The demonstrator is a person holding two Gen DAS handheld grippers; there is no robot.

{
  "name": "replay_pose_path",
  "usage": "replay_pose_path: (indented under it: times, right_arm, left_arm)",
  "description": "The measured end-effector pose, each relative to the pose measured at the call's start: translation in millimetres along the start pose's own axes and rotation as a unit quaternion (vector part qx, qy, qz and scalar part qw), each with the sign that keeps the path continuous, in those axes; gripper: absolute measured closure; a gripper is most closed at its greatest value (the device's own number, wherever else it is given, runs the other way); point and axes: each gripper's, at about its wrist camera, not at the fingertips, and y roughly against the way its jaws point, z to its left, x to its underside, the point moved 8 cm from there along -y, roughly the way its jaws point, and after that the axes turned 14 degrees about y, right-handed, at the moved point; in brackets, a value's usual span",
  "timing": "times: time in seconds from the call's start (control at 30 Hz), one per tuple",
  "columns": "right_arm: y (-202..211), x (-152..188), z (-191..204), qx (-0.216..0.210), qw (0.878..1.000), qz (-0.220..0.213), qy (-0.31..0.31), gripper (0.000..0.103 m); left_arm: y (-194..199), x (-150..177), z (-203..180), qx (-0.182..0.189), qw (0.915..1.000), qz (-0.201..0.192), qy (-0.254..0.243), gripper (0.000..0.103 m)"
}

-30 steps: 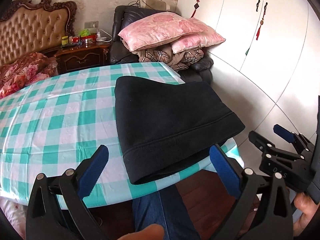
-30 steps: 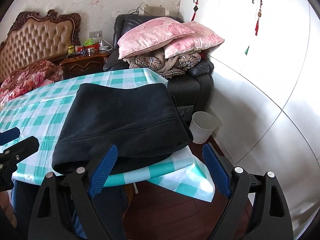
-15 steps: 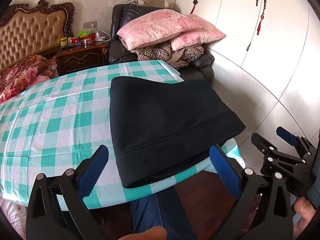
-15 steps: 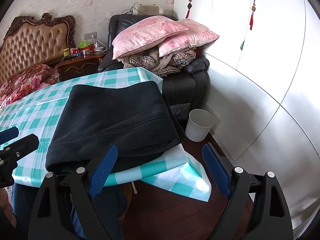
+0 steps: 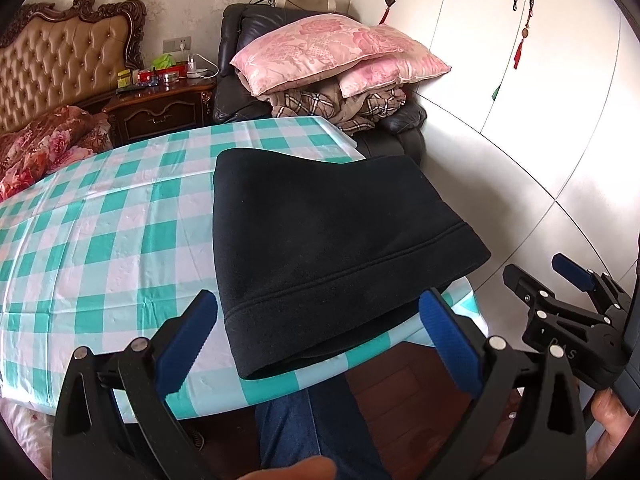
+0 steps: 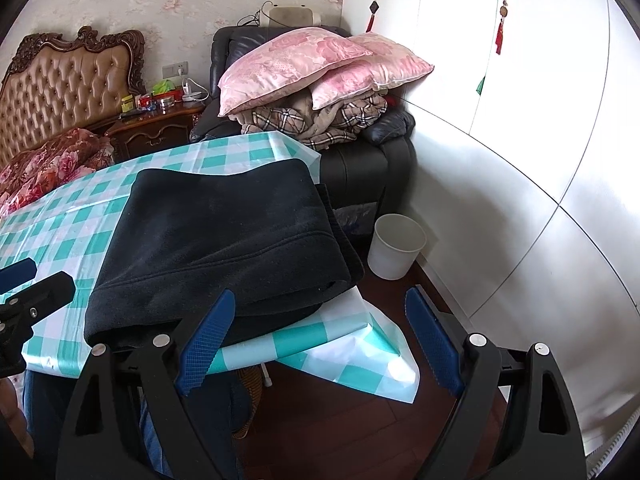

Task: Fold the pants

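1. Closest in, both grippers hang off the near edge of the table with nothing in them. The left gripper (image 5: 318, 340) has its blue pads spread wide and empty, and in its own view the pants' hem corner sits right between them, not touched. The right gripper (image 6: 316, 344) is just as wide open, its left pad (image 6: 206, 344) overlapping the pile's near edge in the picture, no contact that I can see.

2. The person's leg in jeans (image 5: 316, 428) shows under the table edge at 6 o'clock in the left view.

3. Next out: the pants (image 5: 320, 248), black fleece, already folded into a thick stack. They lie on the right end of the checked tablecloth (image 5: 100, 240), with the right side hanging a bit past the table edge. In the right view, layers peek out unevenly at about 3 o'clock of the pile.

4. My guess is the folding is basically done and what's left is tidying. If so: pinch all layers at the overhanging corner, not just the top one, and slide the stack toward 10 o'clock, fully onto the table. Fleece is grabby and the cloth looks slick, so the cloth may drag along; go slow.

5. Farther back: a white bin (image 6: 396, 246) on the floor, then an armchair piled with pink pillows (image 5: 332, 52).
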Motion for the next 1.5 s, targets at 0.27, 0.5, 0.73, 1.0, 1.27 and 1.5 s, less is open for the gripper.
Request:
replay_pose_path:
  times: [0.27, 0.5, 0.73, 1.0, 1.27, 1.5]
  right_arm:
    - [-0.5, 0.6, -0.6, -0.001, 1.000, 0.000, 0.000, 0.019]
    - [-1.4, 0.1, -1.0, -0.002, 1.000, 0.001, 0.000, 0.019]
    - [-1.6, 0.2, -1.8, -0.002, 1.000, 0.001, 0.000, 0.019]
    - [-1.9, -0.3, -1.1, -0.001, 1.000, 0.001, -0.001, 0.019]
    - [-1.4, 0.0, -0.8, -0.001, 1.000, 0.001, -0.001, 0.019]
    - [-1.6, -0.2, -0.9, -0.001, 1.000, 0.002, -0.001, 0.019]
  left_arm:
    - [-0.2, -0.6, -2.0, 0.000, 1.0000, -0.002, -0.001, 0.002]
    - [-0.3, -0.9, -1.9, 0.000, 1.0000, -0.003, -0.001, 0.002]
    - [-0.2, -0.8, -1.8, 0.001, 1.0000, -0.003, -0.001, 0.002]
    - [-0.7, -1.0, -3.5, 0.002, 1.0000, -0.002, -0.002, 0.002]
    - [-0.6, -1.0, -3.4, 0.002, 1.0000, -0.003, -0.002, 0.002]
    - [-1.1, -0.3, -6.5, 0.005, 1.0000, -0.003, -0.004, 0.002]
